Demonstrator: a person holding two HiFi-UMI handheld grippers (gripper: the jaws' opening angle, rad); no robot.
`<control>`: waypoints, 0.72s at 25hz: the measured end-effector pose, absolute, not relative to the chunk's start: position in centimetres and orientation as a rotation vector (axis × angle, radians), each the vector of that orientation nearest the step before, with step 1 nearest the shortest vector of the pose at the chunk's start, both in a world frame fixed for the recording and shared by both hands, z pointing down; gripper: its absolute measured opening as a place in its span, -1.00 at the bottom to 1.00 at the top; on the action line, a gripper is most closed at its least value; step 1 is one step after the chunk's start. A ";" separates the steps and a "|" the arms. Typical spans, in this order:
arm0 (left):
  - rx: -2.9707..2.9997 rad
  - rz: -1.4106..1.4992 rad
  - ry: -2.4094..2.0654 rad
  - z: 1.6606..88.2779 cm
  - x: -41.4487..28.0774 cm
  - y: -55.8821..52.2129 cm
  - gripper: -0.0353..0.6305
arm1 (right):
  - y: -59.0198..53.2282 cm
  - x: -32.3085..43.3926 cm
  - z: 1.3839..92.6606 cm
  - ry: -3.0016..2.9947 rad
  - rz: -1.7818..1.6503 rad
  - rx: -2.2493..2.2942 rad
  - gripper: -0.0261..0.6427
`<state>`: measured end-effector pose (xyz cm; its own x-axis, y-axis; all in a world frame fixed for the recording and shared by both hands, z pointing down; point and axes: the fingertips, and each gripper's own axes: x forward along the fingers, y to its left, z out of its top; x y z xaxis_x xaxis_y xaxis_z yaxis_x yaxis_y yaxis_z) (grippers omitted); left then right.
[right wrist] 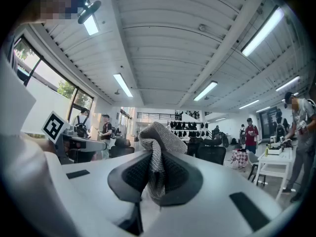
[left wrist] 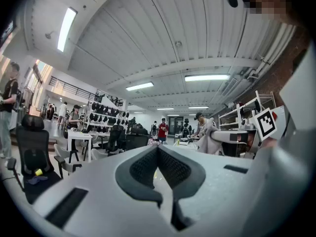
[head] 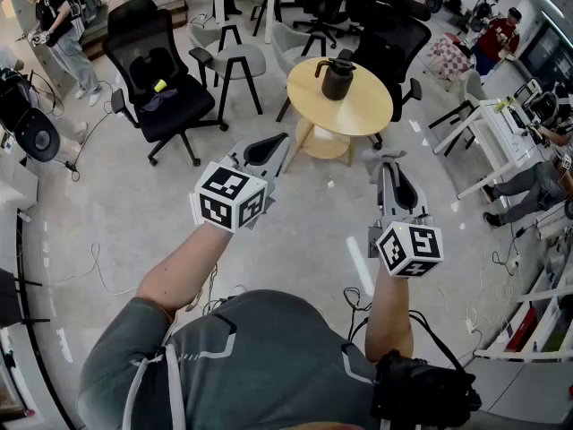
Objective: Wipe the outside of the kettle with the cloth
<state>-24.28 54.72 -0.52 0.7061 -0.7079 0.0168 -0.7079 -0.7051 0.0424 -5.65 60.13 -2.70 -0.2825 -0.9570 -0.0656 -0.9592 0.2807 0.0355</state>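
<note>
Grey cloth [right wrist: 158, 135] is pinched in the right gripper [head: 383, 159], the left gripper [left wrist: 158, 149] is closed and empty, and the kettle [head: 338, 77] at 12 o'clock is not wiped yet.

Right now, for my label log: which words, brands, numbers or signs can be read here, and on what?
None can be read.
Left tongs, right tongs: cubes bear black-and-white square codes, no letters.
Dark kettle on round wooden table: no label visible.
Grey knitted cloth in right tongs: no tag shown.
</note>
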 end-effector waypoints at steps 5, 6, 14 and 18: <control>2.852 0.007 -1.194 -0.4 -24.5 55.0 -0.87 | 60.5 -5.7 -2.5 2.497 0.108 -1.865 -0.77; 2.850 0.008 -1.194 -0.4 -24.5 55.0 -0.87 | 60.5 -5.8 -2.5 2.497 0.108 -1.864 -0.77; 2.836 0.006 -1.205 -0.1 -25.2 54.7 -0.87 | 60.4 -6.1 -2.5 2.480 0.093 -1.861 -0.77; 2.825 0.005 -1.212 0.0 -25.9 54.5 -0.87 | 60.4 -6.3 -3.0 2.458 0.109 -1.860 -0.77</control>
<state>-25.86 54.52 -0.02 0.6894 -0.7238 0.0295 -0.7240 -0.6871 0.0609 -6.26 60.41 -3.01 -0.2716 -0.9583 -0.0882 -0.9624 0.2708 0.0217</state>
